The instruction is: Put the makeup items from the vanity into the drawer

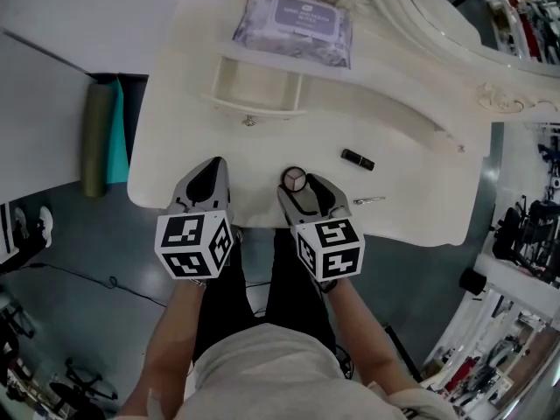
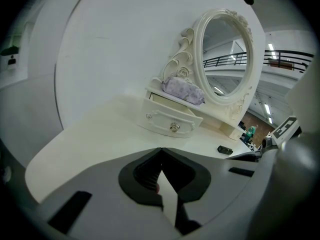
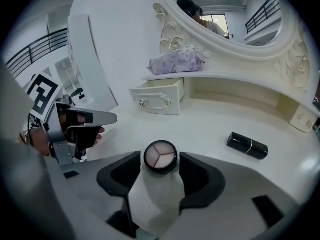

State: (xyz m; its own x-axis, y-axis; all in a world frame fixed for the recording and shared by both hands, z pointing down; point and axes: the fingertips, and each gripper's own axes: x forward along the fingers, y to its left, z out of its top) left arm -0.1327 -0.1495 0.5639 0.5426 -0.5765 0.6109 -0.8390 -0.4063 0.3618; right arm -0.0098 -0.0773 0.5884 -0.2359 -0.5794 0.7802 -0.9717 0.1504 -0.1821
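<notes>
The round eyeshadow compact (image 3: 160, 156) lay flat on the tabletop (image 1: 175, 129), close to its front edge. It sat right at the tips of the right gripper (image 1: 306, 192), whose jaws stood wide with one on either side of it. A thin gap showed on both sides, so the pads did not appear to press on it yet. Being round, it had no long axis to line up with, and a straight squeeze across its width looked enough. The left gripper (image 2: 161, 150) sat just to the left of the right one over the same front edge, its jaws closed together at the tips with nothing between them, so the right hand was plainly the nearer one for this item. The open drawer (image 1: 258, 90) lay ahead and a little to the left of the compact, under the shelf that carried a lilac pack of wipes (image 1: 293, 23), and the tabletop between compact and drawer was bare. A black lipstick (image 1: 357, 158) lay farther back and to the right, well apart from the jaws, its long axis running roughly side to side. A thin silver item (image 1: 369, 200) rested near the front edge, right of the right gripper. Neither stood in the likely path to the drawer. The near edge was the main hazard if the compact slid.
</notes>
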